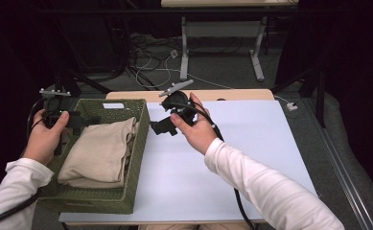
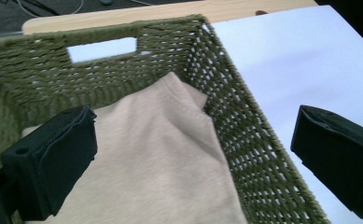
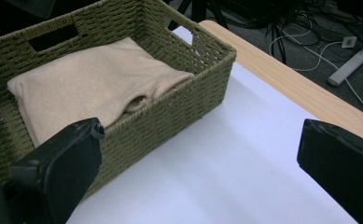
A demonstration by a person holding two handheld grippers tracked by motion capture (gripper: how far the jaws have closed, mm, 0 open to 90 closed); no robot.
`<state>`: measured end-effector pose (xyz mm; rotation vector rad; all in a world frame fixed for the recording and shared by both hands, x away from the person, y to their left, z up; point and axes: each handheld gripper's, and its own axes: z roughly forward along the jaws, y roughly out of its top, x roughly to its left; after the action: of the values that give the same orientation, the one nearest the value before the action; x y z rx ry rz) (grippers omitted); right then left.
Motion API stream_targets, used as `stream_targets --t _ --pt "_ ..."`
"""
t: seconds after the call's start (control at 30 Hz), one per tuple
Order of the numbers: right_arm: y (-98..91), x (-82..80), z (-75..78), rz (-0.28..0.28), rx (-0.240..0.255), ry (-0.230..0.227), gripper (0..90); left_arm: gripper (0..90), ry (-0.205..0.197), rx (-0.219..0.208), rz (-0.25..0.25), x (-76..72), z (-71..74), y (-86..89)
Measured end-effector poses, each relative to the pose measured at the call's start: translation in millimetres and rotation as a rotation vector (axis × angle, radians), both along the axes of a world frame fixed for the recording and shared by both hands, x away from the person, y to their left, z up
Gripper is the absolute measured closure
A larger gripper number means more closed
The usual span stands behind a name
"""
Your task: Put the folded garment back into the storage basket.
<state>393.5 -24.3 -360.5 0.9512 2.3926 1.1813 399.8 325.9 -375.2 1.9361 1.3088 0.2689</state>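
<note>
A green woven basket (image 1: 140, 143) stands at the left of the table with a folded beige garment (image 1: 102, 148) lying in it. My left gripper (image 1: 86, 120) hovers over the basket's far left part, open, its jaws spread above the garment (image 2: 156, 163) and the basket's right wall (image 2: 249, 140) with nothing between them. My right gripper (image 1: 162, 125) is just right of the basket above the white tabletop, also open and empty. In the right gripper view the basket (image 3: 170, 112) and the garment (image 3: 90, 79) lie ahead of its jaws (image 3: 202, 133).
The white table surface (image 1: 251, 143) stretches to the right of the basket, with a wooden strip (image 1: 232, 94) along its far edge. Beyond it are another table's legs (image 1: 184, 52) and loose cables (image 1: 150, 67) on the floor.
</note>
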Motion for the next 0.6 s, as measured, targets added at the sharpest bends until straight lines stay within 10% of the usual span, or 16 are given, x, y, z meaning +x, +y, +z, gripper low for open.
stream_targets --t 0.6 --pt "-87.5 -7.8 -8.0 -0.080 0.021 0.032 0.0 0.3 -0.004 -0.024 -0.057 1.1 4.1 -47.7"
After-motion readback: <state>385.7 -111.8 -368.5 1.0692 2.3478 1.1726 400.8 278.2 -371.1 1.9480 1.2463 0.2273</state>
